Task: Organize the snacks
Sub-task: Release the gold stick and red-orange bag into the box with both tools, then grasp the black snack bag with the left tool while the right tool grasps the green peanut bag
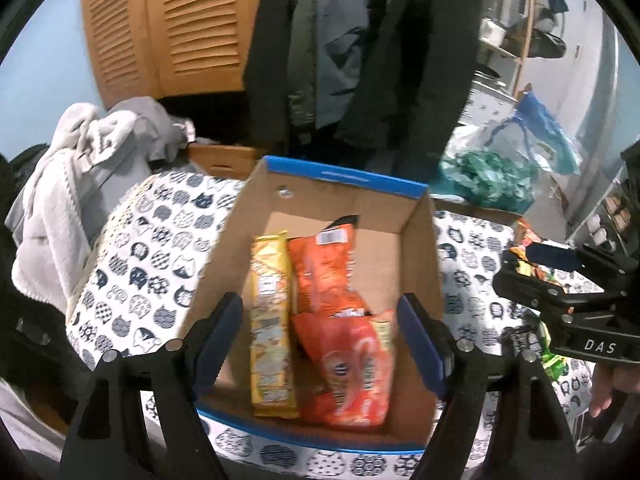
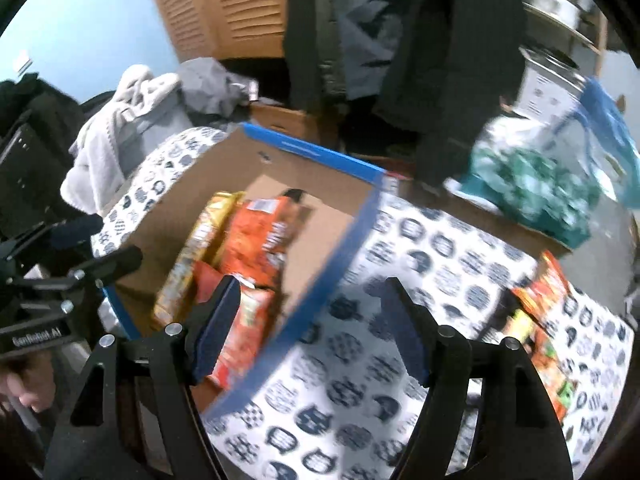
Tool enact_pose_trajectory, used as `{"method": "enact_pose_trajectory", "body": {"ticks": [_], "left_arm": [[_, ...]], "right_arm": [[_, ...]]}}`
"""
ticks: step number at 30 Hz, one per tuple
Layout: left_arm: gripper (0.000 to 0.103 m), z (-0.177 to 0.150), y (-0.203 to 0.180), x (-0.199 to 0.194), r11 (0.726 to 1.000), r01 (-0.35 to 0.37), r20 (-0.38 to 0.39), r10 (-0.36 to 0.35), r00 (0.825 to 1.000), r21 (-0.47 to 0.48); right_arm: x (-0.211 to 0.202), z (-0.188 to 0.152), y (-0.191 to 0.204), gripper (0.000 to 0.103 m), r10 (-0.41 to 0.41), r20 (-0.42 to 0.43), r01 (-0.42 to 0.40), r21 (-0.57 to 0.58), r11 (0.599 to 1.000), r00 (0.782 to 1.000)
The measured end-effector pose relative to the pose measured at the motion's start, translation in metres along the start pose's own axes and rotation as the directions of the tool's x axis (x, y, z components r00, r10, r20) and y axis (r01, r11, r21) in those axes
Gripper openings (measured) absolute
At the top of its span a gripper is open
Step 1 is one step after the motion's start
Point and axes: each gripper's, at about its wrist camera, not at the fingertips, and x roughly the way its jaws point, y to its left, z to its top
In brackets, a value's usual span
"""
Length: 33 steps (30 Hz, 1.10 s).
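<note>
Fingers of the left gripper (image 1: 320, 344) hang released, empty, above the box (image 1: 420, 248), where a yellow pack (image 1: 270, 328) and orange bags (image 1: 340, 320) lie. Right gripper (image 2: 314, 332) fingers, also released, straddle the box's right edge; loose snacks (image 2: 540, 320) sit at the surface's (image 2: 440, 260) right edge.

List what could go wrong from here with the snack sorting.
1. The loose packets lie at the cloth's right edge; a careless reach might push them off.
2. The right tongs hang open over the box rim and could snag it.
3. The orange bags overlap, crowding later packets.
</note>
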Motion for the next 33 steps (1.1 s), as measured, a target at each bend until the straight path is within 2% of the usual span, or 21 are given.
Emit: {"method": "enact_pose_trajectory", "body": {"ticks": [3,7,11,17,22,29,33], "left_arm": [[0.086,0.001,-0.022,-0.001,0.999,0.020,-0.003,-0.020,1.000,0.032],[0.086,0.002,-0.052,-0.002,0.994,0.037,-0.004,-0.036,0.999,0.101],[0.086,-0.001,-0.085,0.001,0.983,0.065,-0.020,-0.062,0.998,0.171],[0.086,-0.011,-0.135,0.011,0.959,0.122,-0.084,-0.104,0.991,0.254],[0.086,-0.019,-0.165,0.020,0.945,0.163,-0.129,-0.131,0.983,0.284],[0.086,-0.033,-0.194,0.049,0.940,0.191,-0.219,-0.131,0.967,0.281],[0.086,-0.042,-0.206,0.065,0.939,0.209,-0.259,-0.137,0.956,0.274]], "right_arm": [[-0.014,-0.010,-0.018,0.074,-0.005,-0.003,0.005,0.036,0.999,1.000],[-0.032,-0.021,-0.043,0.074,-0.018,0.019,0.017,0.084,0.996,1.000],[-0.047,-0.035,-0.074,0.079,-0.071,0.017,0.068,0.132,0.989,0.997],[-0.068,-0.050,-0.125,0.079,-0.135,0.019,0.128,0.225,0.966,0.991],[-0.080,-0.066,-0.157,0.079,-0.187,0.005,0.178,0.276,0.944,0.982],[-0.060,-0.102,-0.183,0.080,-0.173,-0.096,0.195,0.319,0.927,0.980],[-0.037,-0.123,-0.192,0.079,-0.168,-0.168,0.215,0.321,0.922,0.971]]}}
